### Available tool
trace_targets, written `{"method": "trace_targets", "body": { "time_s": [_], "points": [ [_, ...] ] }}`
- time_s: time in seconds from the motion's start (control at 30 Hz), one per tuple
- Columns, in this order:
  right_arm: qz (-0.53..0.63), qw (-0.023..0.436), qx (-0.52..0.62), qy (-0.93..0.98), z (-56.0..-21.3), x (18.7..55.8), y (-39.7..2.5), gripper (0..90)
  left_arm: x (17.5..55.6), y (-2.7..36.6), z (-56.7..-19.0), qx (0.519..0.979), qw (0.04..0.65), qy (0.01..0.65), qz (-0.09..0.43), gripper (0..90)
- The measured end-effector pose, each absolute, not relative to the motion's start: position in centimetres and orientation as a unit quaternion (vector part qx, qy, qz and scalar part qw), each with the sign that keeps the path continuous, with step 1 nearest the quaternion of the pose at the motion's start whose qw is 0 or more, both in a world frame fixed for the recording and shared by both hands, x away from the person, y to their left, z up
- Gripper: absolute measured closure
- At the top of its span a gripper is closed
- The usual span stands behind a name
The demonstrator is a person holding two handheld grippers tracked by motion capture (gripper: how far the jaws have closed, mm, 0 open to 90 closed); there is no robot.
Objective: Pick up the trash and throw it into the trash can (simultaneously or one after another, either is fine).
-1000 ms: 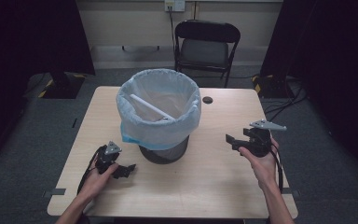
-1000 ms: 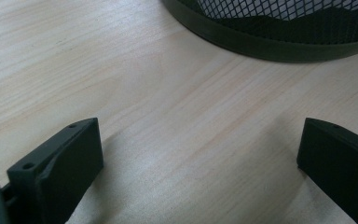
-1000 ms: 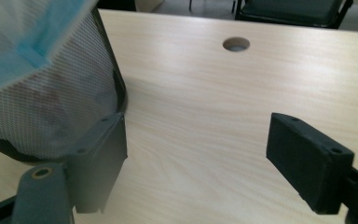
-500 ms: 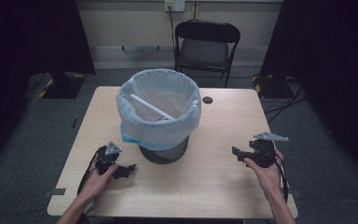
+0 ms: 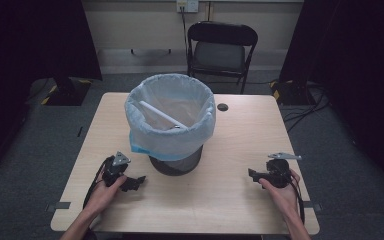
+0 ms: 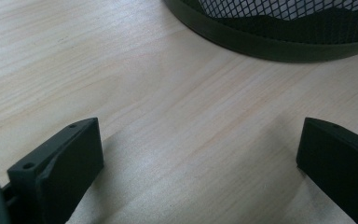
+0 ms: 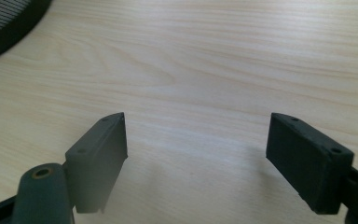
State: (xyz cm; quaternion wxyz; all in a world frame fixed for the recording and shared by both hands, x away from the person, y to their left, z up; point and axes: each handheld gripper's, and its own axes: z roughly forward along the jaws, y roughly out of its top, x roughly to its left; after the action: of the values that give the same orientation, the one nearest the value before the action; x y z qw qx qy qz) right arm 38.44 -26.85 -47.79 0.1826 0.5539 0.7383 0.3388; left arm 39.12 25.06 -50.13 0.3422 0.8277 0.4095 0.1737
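A: Looking at the bin [image 5: 176, 162] mid-desk, lined with a blue bag [image 5: 170, 137] and holding a white tube [image 5: 161, 115] propped inside. Worth worrying about?

B: Worth watching the left gripper [image 5: 134, 181] first. Sits low on the desk [image 5: 220, 200], near the bin's base, with fingers [image 6: 70, 161] spread wide and nothing between them. Could clip the mesh wall on a careless sweep and shove the bin across the wood.

A: And on the right?

B: Same spread on the right gripper [image 5: 254, 174], with fingers [image 7: 100, 151] apart over bare wood, well clear of the bin. Less danger there.

A: Any risk with the bag?

B: Plenty. Looks loosely folded over the rim, though hard to tell from the high view how firmly. Pinching only one side could pull the bag off or tip the bin and spill the tube. Better to steady the base with one gripper before tugging with the other.
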Motion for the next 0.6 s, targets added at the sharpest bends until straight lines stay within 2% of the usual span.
{"method": "trace_targets", "body": {
  "time_s": [0.27,0.37,0.6],
  "points": [
    [0.315,0.184,0.564,0.741,-48.8,38.4,-26.7,19.4,39.1,25.1,-50.1,0.828,0.341,0.41,0.174,0.0],
    [0.305,0.216,0.553,0.745,-49.2,38.1,-26.4,18.5,39.1,25.1,-50.1,0.828,0.34,0.41,0.174,0.0],
    [0.313,0.238,0.542,0.743,-49.7,37.7,-26.1,15.4,39.1,25.1,-50.1,0.828,0.342,0.41,0.174,0.0]
  ]
}}
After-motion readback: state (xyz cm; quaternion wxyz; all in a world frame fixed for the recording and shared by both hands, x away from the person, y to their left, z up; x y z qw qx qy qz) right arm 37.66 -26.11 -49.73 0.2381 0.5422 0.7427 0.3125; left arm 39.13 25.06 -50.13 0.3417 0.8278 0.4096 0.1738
